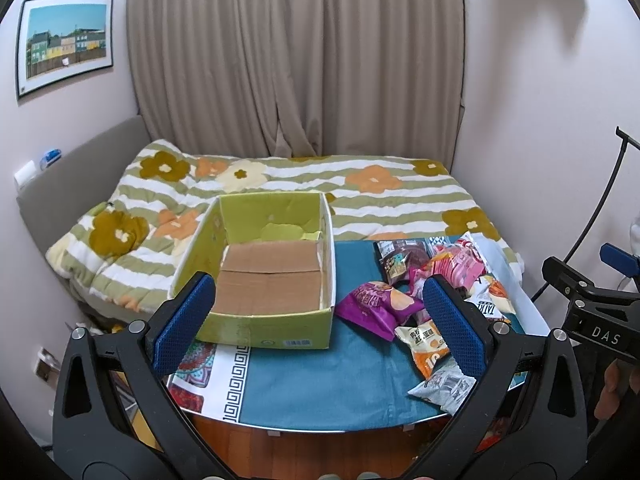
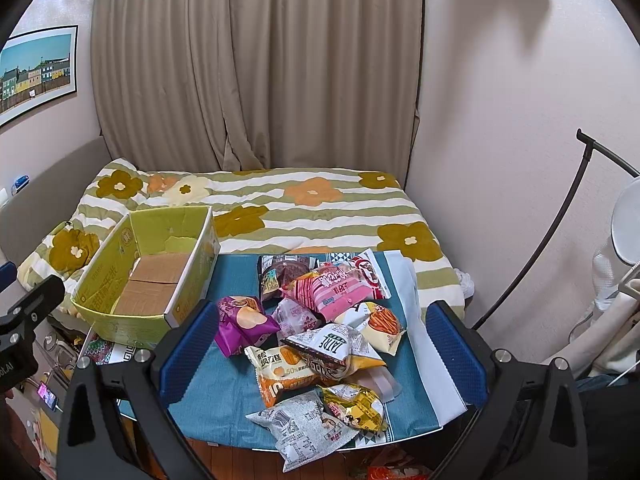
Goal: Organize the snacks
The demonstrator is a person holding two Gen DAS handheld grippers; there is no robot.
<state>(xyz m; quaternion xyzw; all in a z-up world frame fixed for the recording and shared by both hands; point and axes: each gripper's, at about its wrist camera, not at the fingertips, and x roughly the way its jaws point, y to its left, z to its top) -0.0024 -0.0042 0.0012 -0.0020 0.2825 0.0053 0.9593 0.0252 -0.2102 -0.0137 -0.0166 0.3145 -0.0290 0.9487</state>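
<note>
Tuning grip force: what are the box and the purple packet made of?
Green box: corrugated cardboard by the look, matte, brown flaps on its floor, printed outside. Purple packet: likely thin plastic film, glossy and crinkled, puffed up, so it will probably give under the pads.

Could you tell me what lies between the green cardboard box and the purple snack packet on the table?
Only a bare strip of the teal tablecloth separates the green cardboard box from the purple snack packet. It shows in both wrist views, clearest in the left.
</note>
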